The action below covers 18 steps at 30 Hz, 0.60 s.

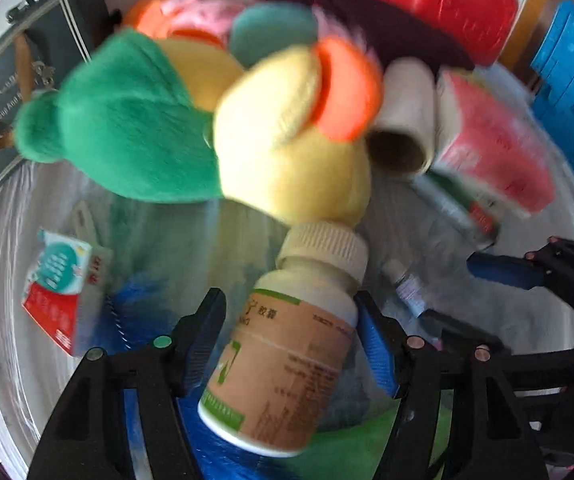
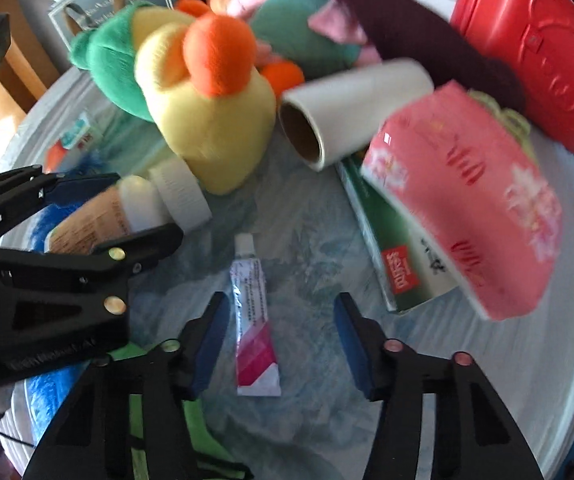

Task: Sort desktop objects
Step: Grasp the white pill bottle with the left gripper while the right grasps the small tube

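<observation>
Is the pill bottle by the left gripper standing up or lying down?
Lying down. The pill bottle rests on its side on the table, white cap pointing toward the yellow plush toy.

Both tongs [image 1: 287, 332] [image 2: 279, 336] downward, jaws apart

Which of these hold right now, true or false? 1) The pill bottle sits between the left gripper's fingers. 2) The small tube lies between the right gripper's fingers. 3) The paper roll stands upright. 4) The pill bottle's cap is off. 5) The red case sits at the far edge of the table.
1) True: the pill bottle is between the left gripper fingers.
2) True: the small tube lies on the table between the right gripper fingers, untouched.
3) False: the paper roll lies on its side.
4) False: its white cap is on.
5) True: the red case sits there.
</observation>
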### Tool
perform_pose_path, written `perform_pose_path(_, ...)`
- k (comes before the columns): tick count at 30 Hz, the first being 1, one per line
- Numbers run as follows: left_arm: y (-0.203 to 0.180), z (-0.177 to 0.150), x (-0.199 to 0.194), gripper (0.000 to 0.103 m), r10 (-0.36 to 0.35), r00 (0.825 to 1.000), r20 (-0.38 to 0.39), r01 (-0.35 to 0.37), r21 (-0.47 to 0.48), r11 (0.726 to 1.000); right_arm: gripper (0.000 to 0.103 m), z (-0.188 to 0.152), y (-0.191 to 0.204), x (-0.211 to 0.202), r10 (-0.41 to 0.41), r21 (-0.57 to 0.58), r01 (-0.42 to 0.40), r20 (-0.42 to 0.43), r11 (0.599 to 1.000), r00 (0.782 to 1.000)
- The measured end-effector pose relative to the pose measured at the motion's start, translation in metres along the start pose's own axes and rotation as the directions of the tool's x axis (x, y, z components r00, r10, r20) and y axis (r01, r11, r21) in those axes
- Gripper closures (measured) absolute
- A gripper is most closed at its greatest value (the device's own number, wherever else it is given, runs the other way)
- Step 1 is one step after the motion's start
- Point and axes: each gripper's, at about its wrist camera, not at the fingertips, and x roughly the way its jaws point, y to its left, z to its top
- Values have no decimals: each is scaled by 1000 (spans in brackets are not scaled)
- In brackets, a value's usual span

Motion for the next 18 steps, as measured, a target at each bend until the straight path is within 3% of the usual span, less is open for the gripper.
perform_pose_path(11,7,-12,1,47,9,1000,6,-8,-120,993,56,-6,9,9,-36,-59,37,22,998,999)
perform_pose_path(12,8,-14,0,47,9,1000,7,-8,-143,990,58,-7,9,9,-34,-59,35,25,998,999)
perform_pose_path(14,9,-16,-3,48,9,1000,7,-8,-168,986,73,-10,11,7,-32,-60,34,38,998,999)
perform_pose_path(15,8,-19,-7,48,6,1000,12,-4,-181,984,85,-12,12,6,-34,-61,37,43,997,998)
perform_pose_path(18,4,-27,-20,49,22,999,32,-15,-193,981,86,-15,10,5,-29,-51,31,35,998,999)
